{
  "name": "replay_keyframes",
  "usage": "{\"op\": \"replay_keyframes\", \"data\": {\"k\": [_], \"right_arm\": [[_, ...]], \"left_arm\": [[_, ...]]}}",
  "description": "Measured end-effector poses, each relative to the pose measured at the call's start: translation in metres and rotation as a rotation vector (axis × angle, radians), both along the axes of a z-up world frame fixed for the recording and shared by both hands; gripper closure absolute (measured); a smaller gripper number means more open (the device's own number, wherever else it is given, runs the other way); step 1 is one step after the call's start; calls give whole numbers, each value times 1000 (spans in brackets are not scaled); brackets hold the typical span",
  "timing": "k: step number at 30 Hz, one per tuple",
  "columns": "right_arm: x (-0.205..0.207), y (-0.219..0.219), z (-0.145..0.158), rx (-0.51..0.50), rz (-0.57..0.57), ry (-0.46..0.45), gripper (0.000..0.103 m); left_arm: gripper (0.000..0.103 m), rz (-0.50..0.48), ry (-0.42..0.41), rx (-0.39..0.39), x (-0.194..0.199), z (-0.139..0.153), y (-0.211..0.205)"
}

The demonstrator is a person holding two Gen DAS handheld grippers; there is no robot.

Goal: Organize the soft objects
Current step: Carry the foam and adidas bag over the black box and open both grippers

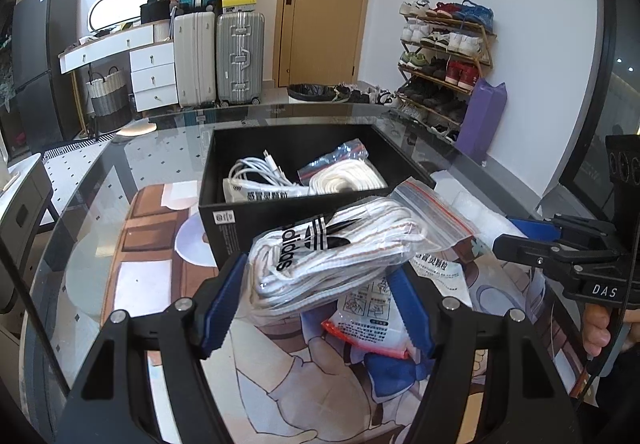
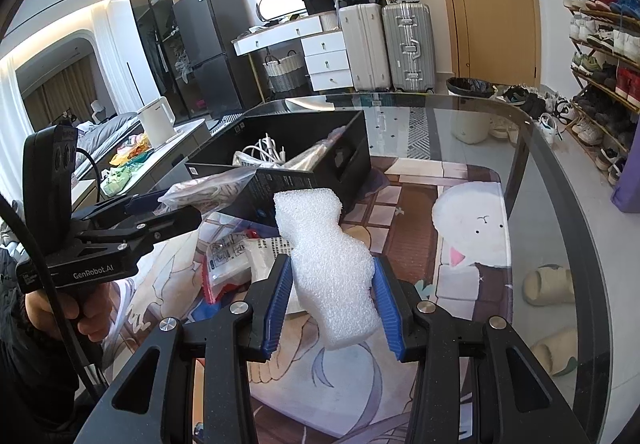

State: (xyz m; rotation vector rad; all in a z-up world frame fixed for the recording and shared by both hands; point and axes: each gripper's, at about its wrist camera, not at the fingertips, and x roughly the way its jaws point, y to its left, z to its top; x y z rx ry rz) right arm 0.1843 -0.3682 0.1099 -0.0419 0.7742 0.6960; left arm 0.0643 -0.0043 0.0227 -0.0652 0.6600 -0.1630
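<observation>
We are holding two loads at once here, and that is where the risk is sitting. Our left gripper (image 1: pixel 316 304) is clamping a zip bag of white laces (image 1: pixel 340 248) by its near end only, so most of the bag is hanging out beyond the pads toward the black box (image 1: pixel 256 218); the slick plastic could be sliding out, or the drooping far end could be catching the box's near wall if we go in low. Our right gripper (image 2: pixel 332 304) is squeezing a white foam sheet (image 2: pixel 324 256) around its middle, and the foam is standing up tall above the pads, springy and likely to be twisting free or knocking the box's corner.

The box is lying just beyond both grippers on the glass table (image 2: pixel 532 148), already containing white cables (image 1: pixel 260 172) and another bagged bundle (image 1: pixel 344 172). The laces bag is hovering near the box's near wall, the foam just to the right of it. Medicine packets (image 1: pixel 372 320) are lying loose on the printed mat (image 1: pixel 304 384) beneath our left gripper.
</observation>
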Motion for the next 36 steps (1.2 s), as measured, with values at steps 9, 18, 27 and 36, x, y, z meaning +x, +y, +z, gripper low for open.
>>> {"op": "replay_keyframes", "data": {"k": [9,18,27,36], "right_arm": [[0,7,19,10,13,-42,62],[2,20,33,6,36,-73,62],[11,34,45,1,53,-102,62],[30,52,47,-9,54,-91,62]], "left_arm": [[33,17,-51,-12,-3,20,8],[33,19,-64,-33,3,29,15],[33,29,-78,-56,10,37,20],[33,41,-68,-67,23,38,21]]}}
